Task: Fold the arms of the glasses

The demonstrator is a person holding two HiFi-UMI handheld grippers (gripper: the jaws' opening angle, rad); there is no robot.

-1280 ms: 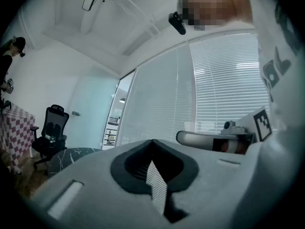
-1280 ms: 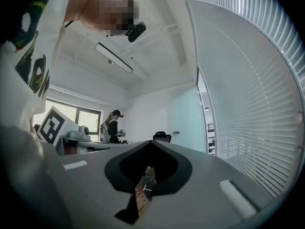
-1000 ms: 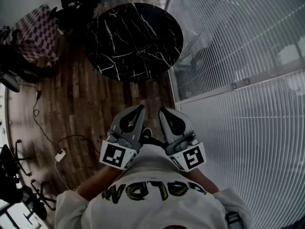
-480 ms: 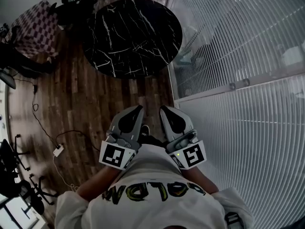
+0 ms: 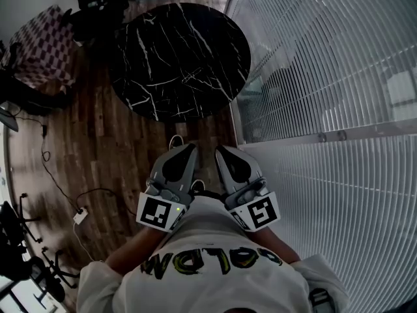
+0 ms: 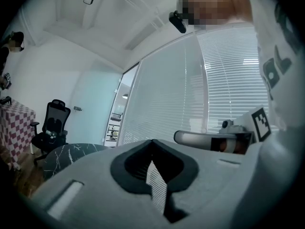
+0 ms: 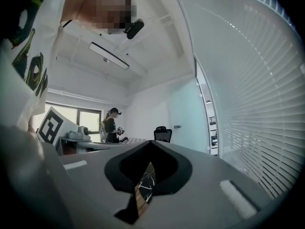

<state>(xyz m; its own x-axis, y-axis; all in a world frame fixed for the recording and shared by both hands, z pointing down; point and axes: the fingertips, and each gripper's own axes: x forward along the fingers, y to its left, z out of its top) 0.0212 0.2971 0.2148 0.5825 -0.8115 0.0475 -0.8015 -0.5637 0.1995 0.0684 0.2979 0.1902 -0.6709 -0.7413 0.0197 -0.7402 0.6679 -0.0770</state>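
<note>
You are holding the left gripper (image 5: 184,156) and right gripper (image 5: 228,159) closed and empty, facing the tabletop (image 5: 179,57) with no glasses showing; locate them before opening either.

1 round black marble table (image 5: 179,60) is standing on the wood floor (image 5: 117,155) beside the blinds (image 5: 326,77); 1 checkered cloth (image 5: 39,51) is sitting well apart.

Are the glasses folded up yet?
Not started. Nothing looks done, and no glasses show clearly. In hand: nothing. The left gripper and right gripper hang by the person's chest, jaws together and empty, short of the table. A faint mark on it may be the glasses, but it is too small to tell. Reaching them and folding both arms is all left.
</note>
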